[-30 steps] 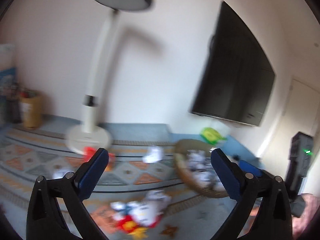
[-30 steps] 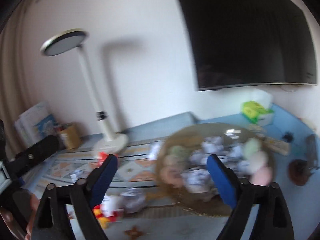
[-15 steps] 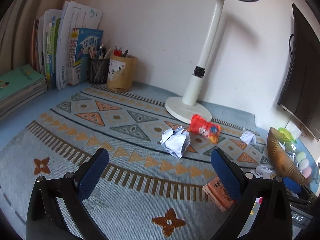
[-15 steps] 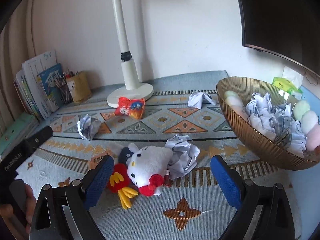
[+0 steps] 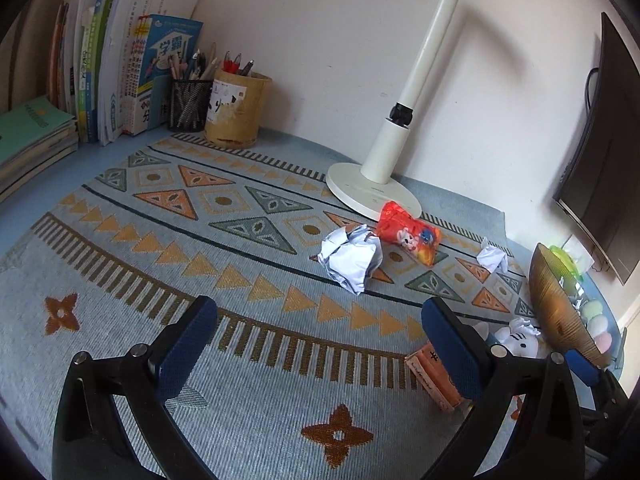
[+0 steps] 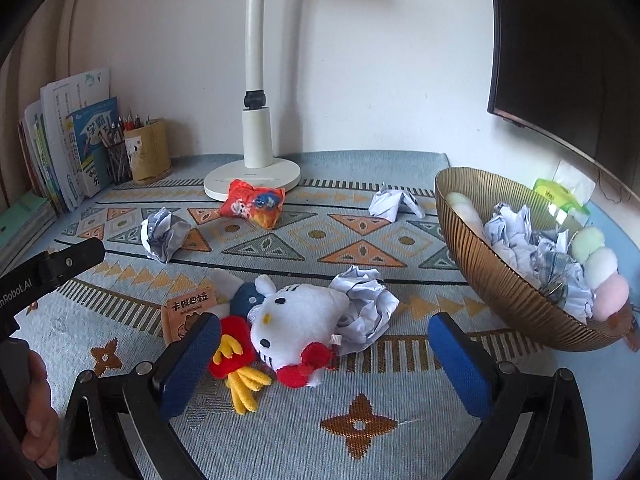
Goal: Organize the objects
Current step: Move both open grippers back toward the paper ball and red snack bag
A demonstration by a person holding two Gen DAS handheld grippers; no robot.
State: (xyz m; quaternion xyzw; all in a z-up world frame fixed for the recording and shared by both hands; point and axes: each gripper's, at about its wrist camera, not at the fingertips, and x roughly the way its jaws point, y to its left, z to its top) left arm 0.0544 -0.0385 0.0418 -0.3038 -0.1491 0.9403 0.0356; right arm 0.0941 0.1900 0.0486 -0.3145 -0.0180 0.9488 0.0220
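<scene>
Both tongs [image 5: 320,344] [image 6: 320,354] wide, empty, right opening.

Open mat [image 5: 248,392] ahead on the left; plush cat [image 6: 298,326], paper ball [image 6: 366,306] and bowl [image 6: 496,276] crowd the right.

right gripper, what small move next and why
Probably ease the right gripper forward and down over the crumpled white paper ball beside the white plush cat toy. Its jaws are opening with nothing between them, that ball lies just ahead, and the ribbed gold bowl to the right already holds similar paper.
</scene>
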